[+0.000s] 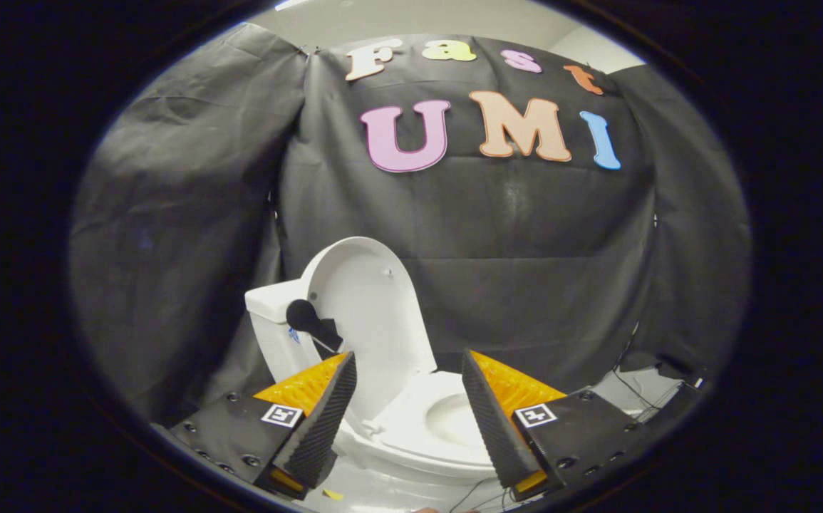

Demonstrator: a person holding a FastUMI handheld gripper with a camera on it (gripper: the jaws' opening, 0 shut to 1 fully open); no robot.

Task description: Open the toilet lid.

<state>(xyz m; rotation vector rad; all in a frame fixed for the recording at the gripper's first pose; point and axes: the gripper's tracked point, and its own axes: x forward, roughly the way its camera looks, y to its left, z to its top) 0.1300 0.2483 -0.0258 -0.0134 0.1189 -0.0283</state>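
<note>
Jaws (pixel 409 367) spread wide, pinching nothing. Lid (pixel 372 313) raised, standing near upright, leaning back toward tank (pixel 276 313); lies just beyond jaws, nearer left finger, not touching either. Seat (pixel 422 420) down, seen through gap between fingers, bowl opening just beside right finger. Dark round knob (pixel 303 315) on stalk sits in front of tank, just above left fingertip. Black cloth (pixel 525 271) hangs behind toilet. Thin cable (pixel 635 395) trails on floor beyond right finger.
</note>
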